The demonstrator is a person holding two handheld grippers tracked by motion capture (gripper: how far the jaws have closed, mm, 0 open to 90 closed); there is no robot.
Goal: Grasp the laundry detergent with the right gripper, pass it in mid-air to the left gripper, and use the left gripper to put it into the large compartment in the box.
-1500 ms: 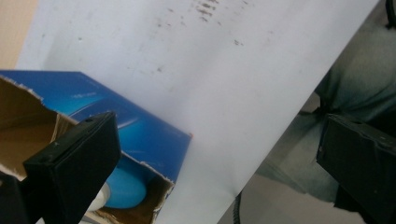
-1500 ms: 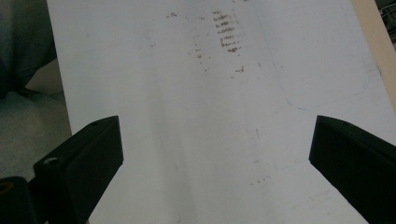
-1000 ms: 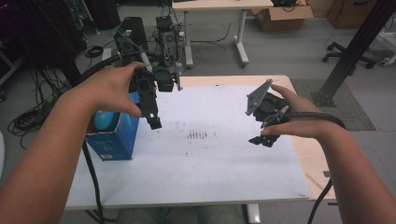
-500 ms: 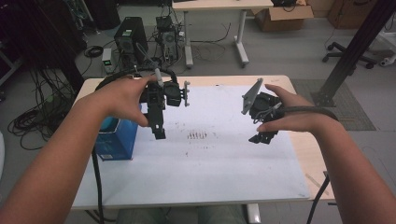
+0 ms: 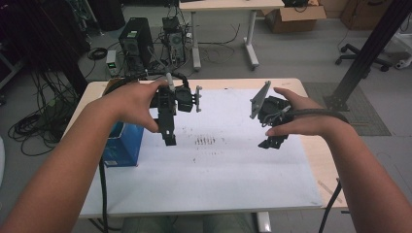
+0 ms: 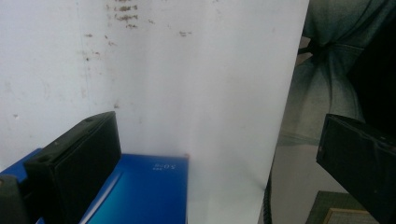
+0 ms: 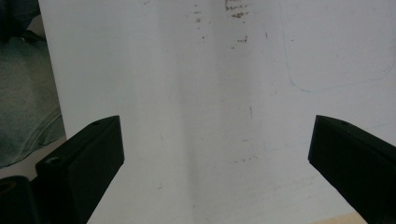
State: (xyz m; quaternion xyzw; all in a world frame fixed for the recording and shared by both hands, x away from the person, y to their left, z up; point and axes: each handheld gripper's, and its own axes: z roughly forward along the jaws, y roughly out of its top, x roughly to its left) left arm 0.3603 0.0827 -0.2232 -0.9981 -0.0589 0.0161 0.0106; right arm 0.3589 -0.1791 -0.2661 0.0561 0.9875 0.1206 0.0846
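Note:
My left gripper (image 5: 170, 138) hangs above the white sheet (image 5: 209, 165) at the table's left centre, jaws pointing down and wide apart with nothing between them. In the left gripper view the same gripper (image 6: 219, 163) looks down on the sheet and on the blue box (image 6: 140, 196). That blue box (image 5: 121, 145) stands at the table's left edge, just left of this gripper. My right gripper (image 5: 273, 141) is held above the sheet at the right centre, open and empty. Seen in the right gripper view, it (image 7: 215, 168) has bare sheet between its jaws.
Small dark marks (image 5: 205, 141) dot the sheet's middle. The wooden table (image 5: 320, 160) shows past the sheet's right edge. Behind the table stand computer towers (image 5: 134, 46) with cables on the floor, another desk (image 5: 223, 9), a cardboard box (image 5: 296, 14) and a black post (image 5: 369, 53).
My left gripper has swung rightward from above the blue box toward the sheet's centre. The right gripper has stayed nearly still, drifting slightly left.

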